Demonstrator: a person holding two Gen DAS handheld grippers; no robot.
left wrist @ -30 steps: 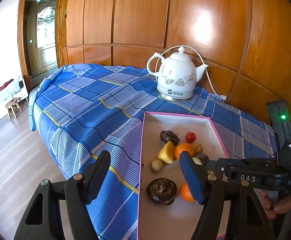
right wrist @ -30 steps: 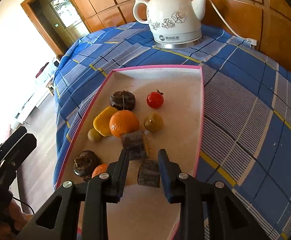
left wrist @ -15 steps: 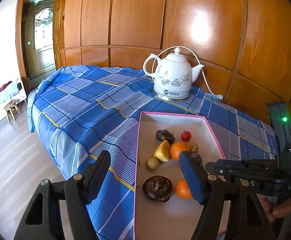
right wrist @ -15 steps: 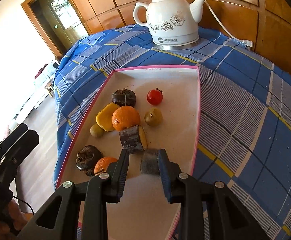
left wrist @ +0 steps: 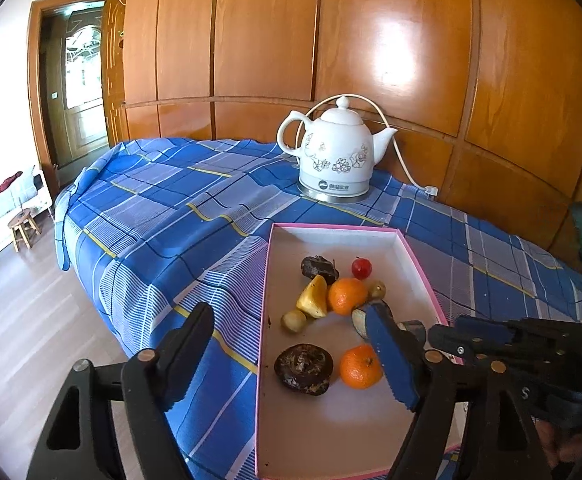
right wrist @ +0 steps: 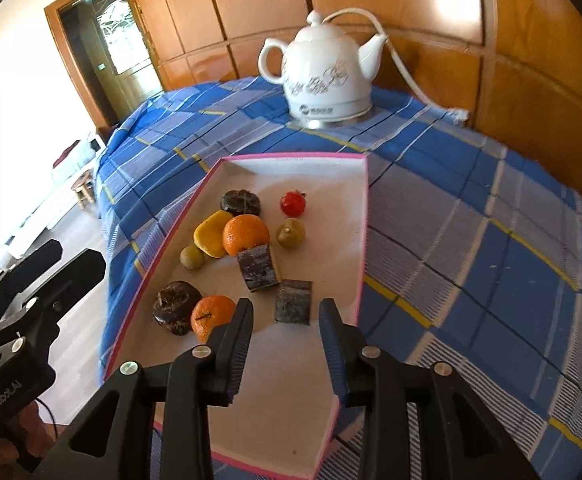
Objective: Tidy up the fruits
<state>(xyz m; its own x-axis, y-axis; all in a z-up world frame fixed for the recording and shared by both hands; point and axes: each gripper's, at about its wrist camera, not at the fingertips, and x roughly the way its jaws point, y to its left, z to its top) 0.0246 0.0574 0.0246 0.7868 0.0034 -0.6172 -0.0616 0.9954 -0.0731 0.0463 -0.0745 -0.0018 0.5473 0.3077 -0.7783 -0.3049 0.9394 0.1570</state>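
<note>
A pink-rimmed white tray [right wrist: 365, 216] on the blue plaid cloth holds two oranges, a red fruit [right wrist: 292, 203], a yellow piece, two small green fruits, two dark wrinkled fruits and two dark cut pieces. My right gripper [right wrist: 285, 316] hovers over the tray's near end with its jaws opening. One dark cut piece [right wrist: 293, 302] lies flat on the tray just beyond its tips, touched by neither pad. My left gripper [left wrist: 289, 332] hangs over the tray's left rim [left wrist: 265, 280], jaws opening wide and holding nothing. A dark fruit [left wrist: 303, 368] and an orange [left wrist: 359, 366] lie below it.
A white kettle [left wrist: 337, 160] with its cord stands on the cloth behind the tray, against the wood-panelled wall. The cloth drops off to the wooden floor on the left, where a small stool [left wrist: 23, 226] stands. Bare cloth [right wrist: 491, 260] stretches to the right of the tray.
The right gripper has let go of the dark cut piece and drawn back and up from it. The left jaws have spread wider.
</note>
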